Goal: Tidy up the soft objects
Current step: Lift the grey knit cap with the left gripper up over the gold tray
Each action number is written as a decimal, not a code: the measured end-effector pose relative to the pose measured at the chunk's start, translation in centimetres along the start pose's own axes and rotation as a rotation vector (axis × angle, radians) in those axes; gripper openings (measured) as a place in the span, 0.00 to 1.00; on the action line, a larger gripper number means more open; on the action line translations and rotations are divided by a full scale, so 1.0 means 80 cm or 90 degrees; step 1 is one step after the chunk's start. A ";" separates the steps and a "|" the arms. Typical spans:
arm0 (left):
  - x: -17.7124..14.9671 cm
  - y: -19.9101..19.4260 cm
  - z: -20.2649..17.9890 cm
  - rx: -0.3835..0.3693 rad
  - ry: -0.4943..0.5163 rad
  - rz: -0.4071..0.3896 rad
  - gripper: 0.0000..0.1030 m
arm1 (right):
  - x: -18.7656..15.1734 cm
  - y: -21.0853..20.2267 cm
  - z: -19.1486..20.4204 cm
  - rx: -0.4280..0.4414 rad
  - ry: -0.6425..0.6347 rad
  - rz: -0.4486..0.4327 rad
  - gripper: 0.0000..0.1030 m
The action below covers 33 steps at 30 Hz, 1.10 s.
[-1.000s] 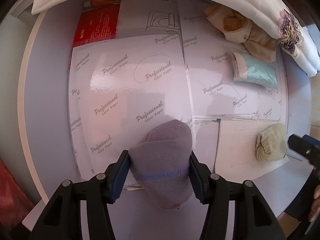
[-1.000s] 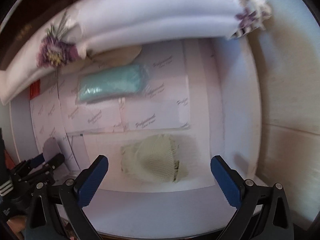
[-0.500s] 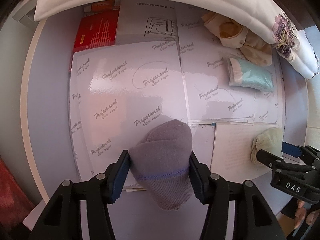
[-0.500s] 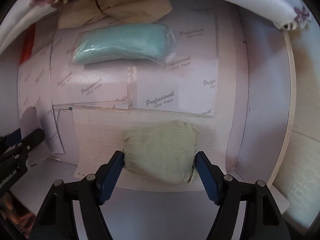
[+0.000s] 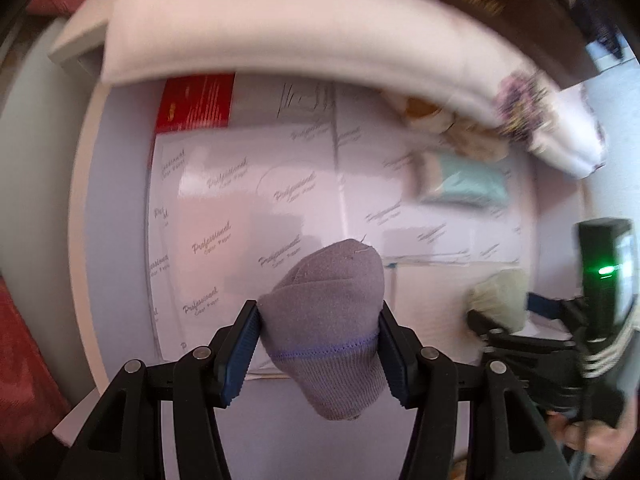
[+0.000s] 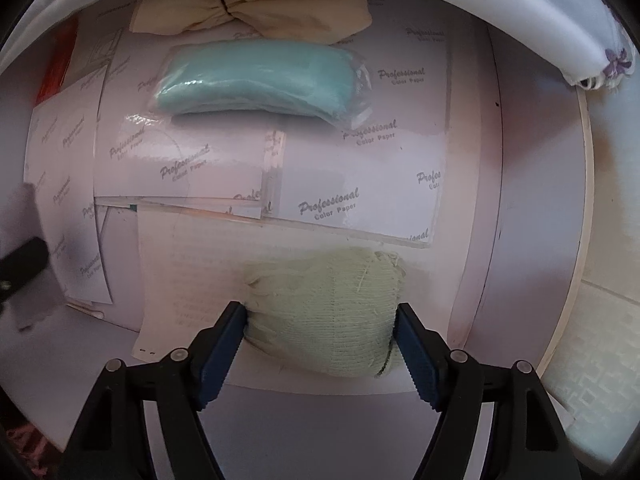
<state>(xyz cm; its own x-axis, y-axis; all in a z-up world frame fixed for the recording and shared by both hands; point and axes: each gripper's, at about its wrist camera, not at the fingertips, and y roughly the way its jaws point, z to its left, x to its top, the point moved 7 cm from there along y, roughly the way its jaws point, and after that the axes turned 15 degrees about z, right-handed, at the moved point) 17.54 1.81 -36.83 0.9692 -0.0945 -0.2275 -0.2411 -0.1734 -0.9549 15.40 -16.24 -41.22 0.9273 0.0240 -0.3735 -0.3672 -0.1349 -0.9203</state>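
A grey rolled sock bundle (image 5: 324,332) with a purple stitched line hangs between my left gripper's (image 5: 320,314) blue pads, held above the paper-covered table. My left gripper is shut on it. In the right wrist view a pale green rolled sock bundle (image 6: 324,304) lies on a white sheet, and my right gripper (image 6: 320,312) points down over it. Both pads touch its sides, while the jaws are opening slightly. The left wrist view shows that green bundle (image 5: 500,296) at the right with the right gripper's black body over it.
A teal soft pack in clear wrap (image 6: 260,76) lies further back, with a tied beige cloth (image 6: 256,4) behind it. White bedding with purple flowers (image 6: 520,8) overhangs the back. Glossy printed sheets (image 6: 360,184) cover the table; a red booklet (image 5: 196,104) sits back left.
My left gripper has risen with the grey bundle still in it. My right gripper has come down over the green bundle and narrowed from wide open until its pads touch it.
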 end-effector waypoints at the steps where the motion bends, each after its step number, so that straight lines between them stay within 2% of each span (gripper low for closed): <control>1: -0.001 -0.012 -0.003 -0.007 0.004 -0.012 0.55 | 0.000 0.001 0.003 -0.004 -0.004 -0.002 0.73; 6: -0.005 -0.083 -0.013 -0.069 0.010 -0.088 0.55 | -0.003 -0.007 0.009 -0.012 -0.009 -0.004 0.73; 11: 0.005 -0.175 -0.007 -0.125 0.005 -0.190 0.55 | -0.004 -0.008 0.017 -0.020 -0.015 -0.006 0.73; 17: 0.050 -0.269 -0.011 -0.159 0.000 -0.286 0.55 | -0.003 -0.009 0.023 -0.026 -0.021 -0.008 0.73; 20: 0.083 -0.286 -0.014 -0.155 -0.010 -0.303 0.55 | -0.009 -0.020 0.014 -0.027 -0.023 -0.008 0.73; 23: 0.111 -0.283 -0.011 -0.150 -0.022 -0.296 0.55 | -0.012 -0.025 0.015 -0.028 -0.024 -0.008 0.73; 33: 0.166 -0.227 -0.011 -0.086 -0.031 -0.239 0.55 | -0.015 -0.029 0.017 -0.032 -0.028 -0.010 0.74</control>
<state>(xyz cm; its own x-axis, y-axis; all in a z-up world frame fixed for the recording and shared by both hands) 34.75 2.81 -22.30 0.9916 0.0459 0.1210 0.1293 -0.3153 -0.9401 15.03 -14.64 -38.77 0.9287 0.0697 -0.3641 -0.3469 -0.1832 -0.9199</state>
